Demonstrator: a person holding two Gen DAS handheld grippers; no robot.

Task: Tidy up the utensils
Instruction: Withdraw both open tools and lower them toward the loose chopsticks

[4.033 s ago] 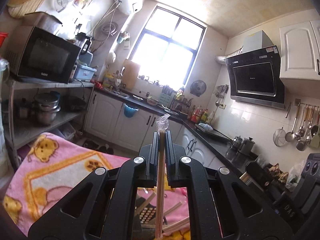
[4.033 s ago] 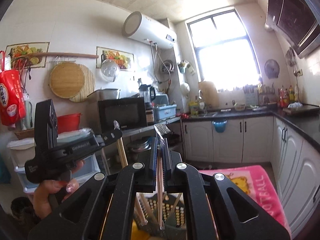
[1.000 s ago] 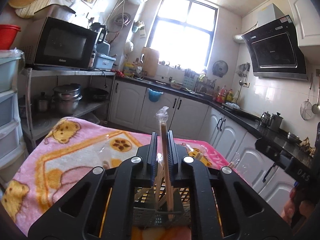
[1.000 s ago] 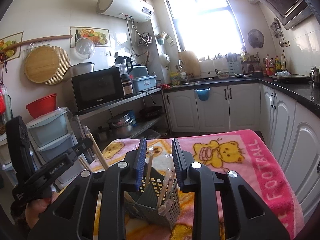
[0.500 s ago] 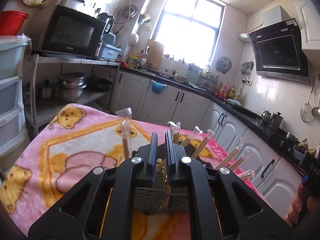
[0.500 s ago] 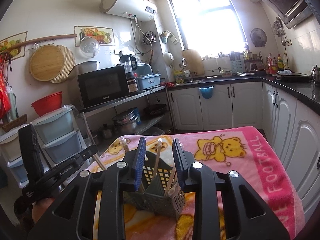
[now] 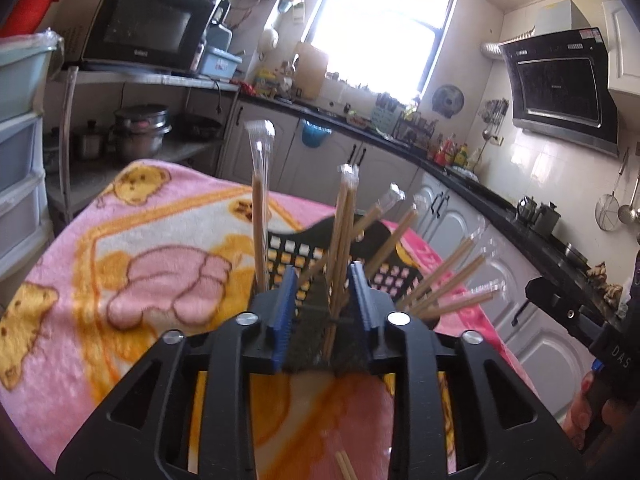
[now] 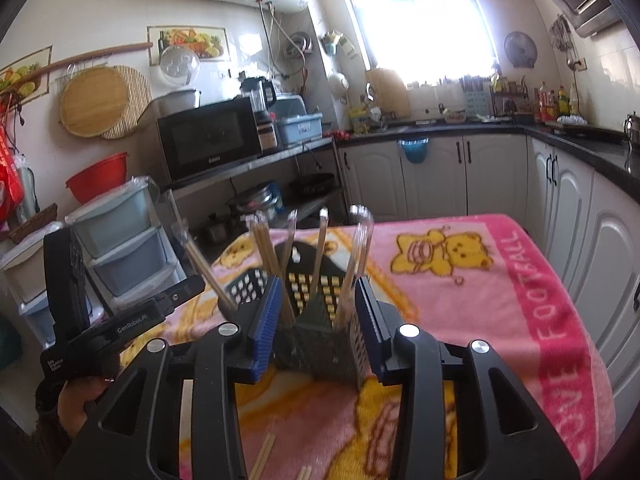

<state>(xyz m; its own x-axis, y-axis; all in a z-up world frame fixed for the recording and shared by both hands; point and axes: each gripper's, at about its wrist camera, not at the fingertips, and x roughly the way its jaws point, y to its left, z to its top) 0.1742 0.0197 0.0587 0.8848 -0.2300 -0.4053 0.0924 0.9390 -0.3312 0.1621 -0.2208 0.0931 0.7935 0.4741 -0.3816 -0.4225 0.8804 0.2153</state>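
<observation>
My left gripper (image 7: 322, 300) has its blue-padded jaws spread with nothing between the pads; my right gripper (image 8: 316, 316) is parted wider and is just as empty. Both sit low, right in front of the dark perforated utensil holder (image 8: 316, 312), which stands on the pink bear blanket (image 8: 460, 292). The wrapped chopsticks (image 7: 260, 204) stand in it, some near upright, several fanned out steeply toward my right in the left view.

The trouble I see: the holder looks light and sits on soft fleece, so a nudge from either finger could tip it and spill the lot. The leaning pairs (image 7: 444, 276) put weight to one side, which I judge makes that worse. Their plastic sleeves poke up close to my jaws, so lifting away carelessly could snag one and drag it out.

Loose chopsticks (image 8: 264, 454) lie on the blanket under my right gripper, and another (image 7: 346, 466) under my left. On plush cloth they may sink, and a pinch could grab fabric instead.
</observation>
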